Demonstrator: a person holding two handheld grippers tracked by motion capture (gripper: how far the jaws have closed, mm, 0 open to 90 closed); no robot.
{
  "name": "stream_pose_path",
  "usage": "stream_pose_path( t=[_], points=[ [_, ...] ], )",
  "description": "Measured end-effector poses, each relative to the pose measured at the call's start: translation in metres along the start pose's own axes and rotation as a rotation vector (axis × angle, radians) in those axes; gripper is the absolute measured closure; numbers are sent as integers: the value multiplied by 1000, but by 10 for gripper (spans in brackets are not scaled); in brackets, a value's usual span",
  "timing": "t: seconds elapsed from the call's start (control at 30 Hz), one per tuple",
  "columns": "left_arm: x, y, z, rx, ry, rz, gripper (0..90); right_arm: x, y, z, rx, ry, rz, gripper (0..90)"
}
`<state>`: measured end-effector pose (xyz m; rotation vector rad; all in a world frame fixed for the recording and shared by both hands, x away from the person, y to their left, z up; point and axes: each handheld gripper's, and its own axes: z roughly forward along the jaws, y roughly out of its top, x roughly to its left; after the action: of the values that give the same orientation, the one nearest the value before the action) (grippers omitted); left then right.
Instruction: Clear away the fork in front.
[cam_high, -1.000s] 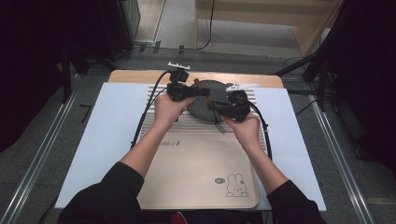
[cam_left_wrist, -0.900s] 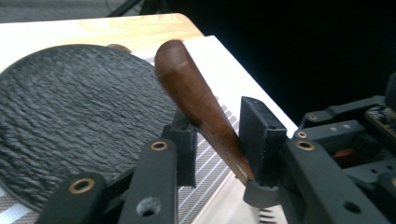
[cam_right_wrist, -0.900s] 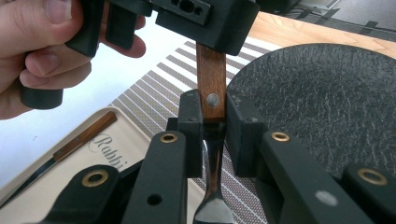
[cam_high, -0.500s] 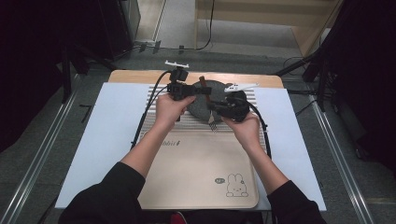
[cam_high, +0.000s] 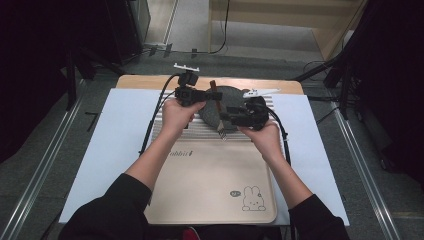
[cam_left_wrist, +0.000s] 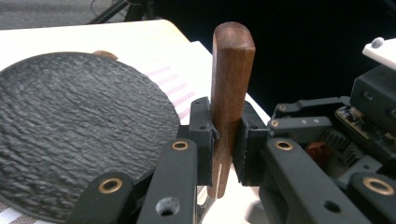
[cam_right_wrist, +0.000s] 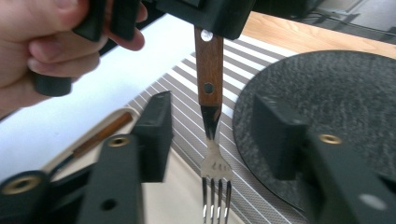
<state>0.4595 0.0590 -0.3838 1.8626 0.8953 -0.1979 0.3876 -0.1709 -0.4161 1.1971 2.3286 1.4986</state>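
A fork (cam_high: 218, 112) with a wooden handle (cam_left_wrist: 229, 84) hangs upright, tines down, over the near edge of a dark round plate (cam_high: 232, 97). My left gripper (cam_high: 212, 95) is shut on the handle, its pads (cam_left_wrist: 204, 135) pressing both sides after closing in a moment ago. My right gripper (cam_high: 225, 119) reaches in from the right. Its jaws have just been opening and now stand apart around the fork's neck (cam_right_wrist: 211, 121) without touching it. The left gripper's body (cam_right_wrist: 210, 14) sits above the handle in the right gripper view.
The plate (cam_right_wrist: 327, 93) rests on a striped placemat (cam_high: 210, 130), with a beige rabbit mat (cam_high: 215, 185) nearer me on a white sheet. Another brown-handled utensil (cam_right_wrist: 100, 135) lies at the mat's edge. The wooden table edge (cam_high: 150, 80) runs behind.
The right gripper's jaws have spread away from the fork, which now hangs from the left gripper alone. Both hands have stayed over the plate.
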Motion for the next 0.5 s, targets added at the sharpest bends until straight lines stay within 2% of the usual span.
stream_pose_path(
  t=[0.17, 0.3, 0.5],
  points=[
    [2, 0, -5, 13, 3, 12, 792, 2, -1, 0, 11, 13, -34, 363],
    [3, 0, -10, 14, 1, 16, 792, 1, -4, -1, 29, 24, -30, 334],
    [4, 0, -17, 13, -3, 17, 791, 4, -10, -4, 54, -12, -62, 291]
  ],
)
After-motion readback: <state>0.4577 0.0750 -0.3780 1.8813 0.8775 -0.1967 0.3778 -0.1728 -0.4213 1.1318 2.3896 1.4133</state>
